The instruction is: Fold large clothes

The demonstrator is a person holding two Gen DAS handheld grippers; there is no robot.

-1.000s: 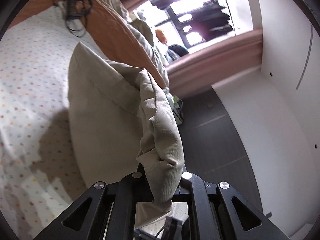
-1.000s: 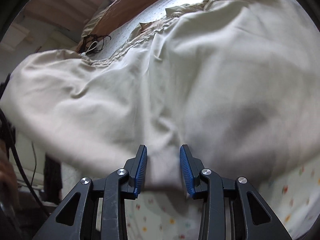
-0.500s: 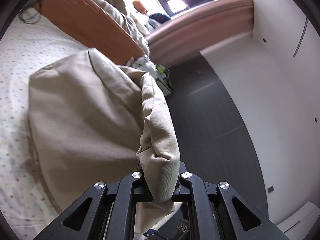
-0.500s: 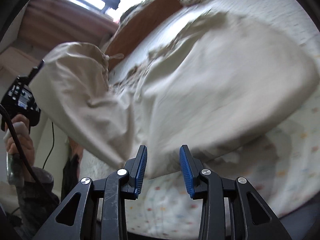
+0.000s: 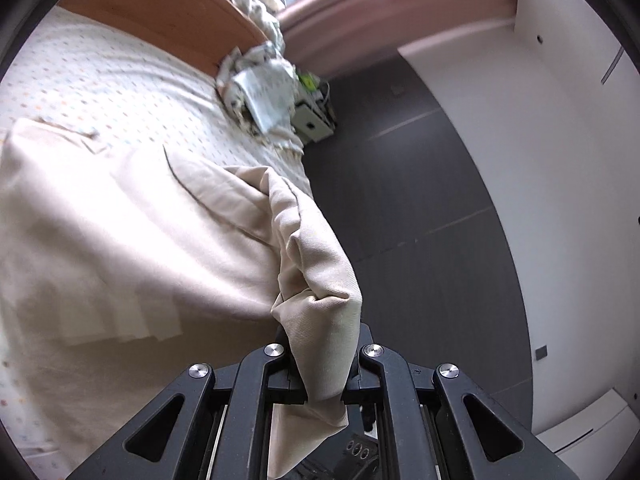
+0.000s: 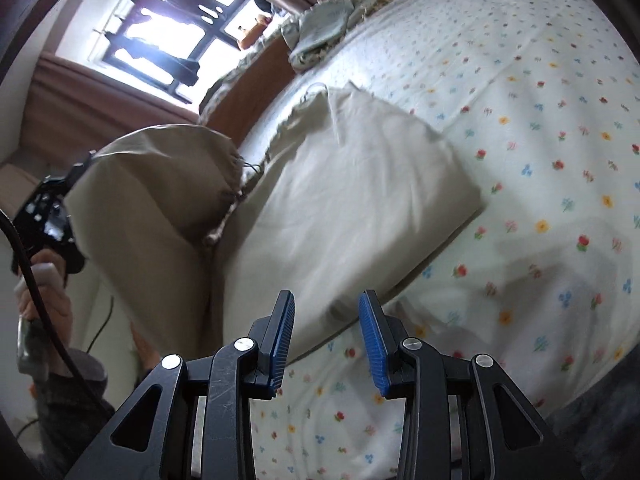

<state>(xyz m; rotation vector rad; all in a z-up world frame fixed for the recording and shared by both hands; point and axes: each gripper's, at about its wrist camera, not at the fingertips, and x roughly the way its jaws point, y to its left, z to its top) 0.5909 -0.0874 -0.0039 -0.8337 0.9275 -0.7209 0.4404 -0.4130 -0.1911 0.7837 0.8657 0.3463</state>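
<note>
Left wrist view shows the left gripper (image 5: 320,360) clamped tight on a bunched fold of the beige garment (image 5: 132,248), the cloth wedged between its black fingers and hanging out below them. From that pinch the fabric runs up and to the left, onto the flower-print bedsheet (image 5: 100,80), where most of it lies. Its long axis goes from the near bed edge toward the orange-brown headboard (image 5: 168,4). Beyond the garment, a crumpled pale cloth (image 5: 264,88) sits at the bed's corner, beside the dark floor (image 5: 408,208).

In the right wrist view, the right gripper (image 6: 326,340) tilts down over the near edge of the same bedsheet (image 6: 520,120). Its blue-padded fingers (image 6: 286,336) stand apart, and whether they hold the cloth edge that shows between them I cannot tell. Just ahead, the garment (image 6: 352,200) lies folded over on the sheet, with one portion lifted to the left. There a person's hand (image 6: 44,296) grips the other gripper's handle. Farther off is the bright window (image 6: 176,28).
</note>
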